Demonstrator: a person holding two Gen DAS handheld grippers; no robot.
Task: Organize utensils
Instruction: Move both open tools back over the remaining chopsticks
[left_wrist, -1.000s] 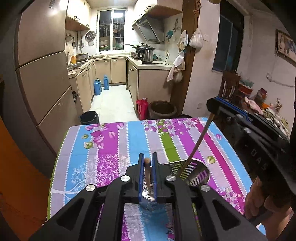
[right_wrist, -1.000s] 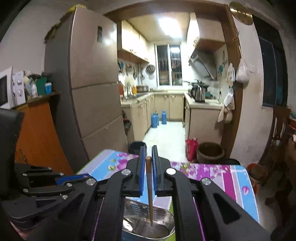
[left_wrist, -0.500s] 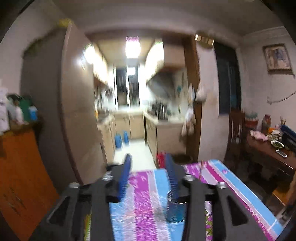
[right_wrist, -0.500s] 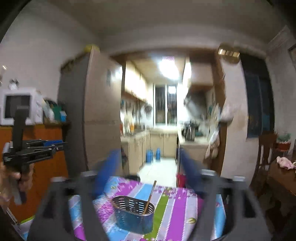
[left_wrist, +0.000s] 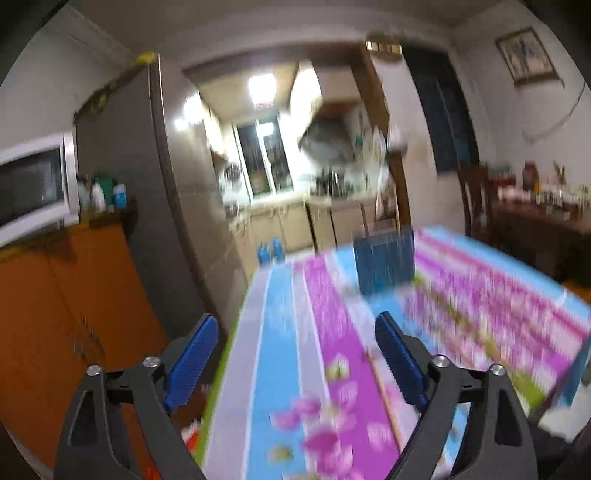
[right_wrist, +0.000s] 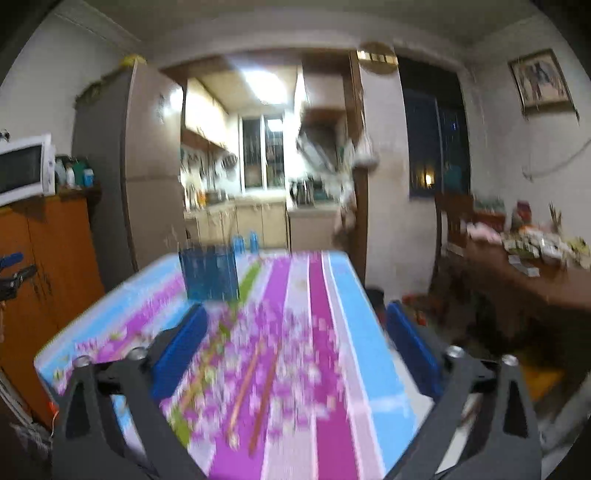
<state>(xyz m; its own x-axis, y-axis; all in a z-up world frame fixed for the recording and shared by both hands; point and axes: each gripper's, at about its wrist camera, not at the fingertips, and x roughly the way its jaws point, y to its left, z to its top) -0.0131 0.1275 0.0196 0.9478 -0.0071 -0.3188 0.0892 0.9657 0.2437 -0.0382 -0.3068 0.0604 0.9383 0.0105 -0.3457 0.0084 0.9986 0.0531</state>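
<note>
Blue-padded fingers (left_wrist: 397, 360) of the left gripper (left_wrist: 295, 354) are being spread wider, with nothing between them; the right gripper (right_wrist: 295, 347) is being held wide open and empty. Below, the striped floral tablecloth (right_wrist: 332, 295) is being blurred. On it the blue mesh utensil holder (right_wrist: 208, 273) is standing, well apart from two brown chopsticks (right_wrist: 255, 387) lying loose.

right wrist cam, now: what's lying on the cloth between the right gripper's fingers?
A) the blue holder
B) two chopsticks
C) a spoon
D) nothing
B. Two chopsticks lie side by side on the striped cloth, in the gap of the open right gripper; the holder stands farther back, and the picture is blurred.
</note>
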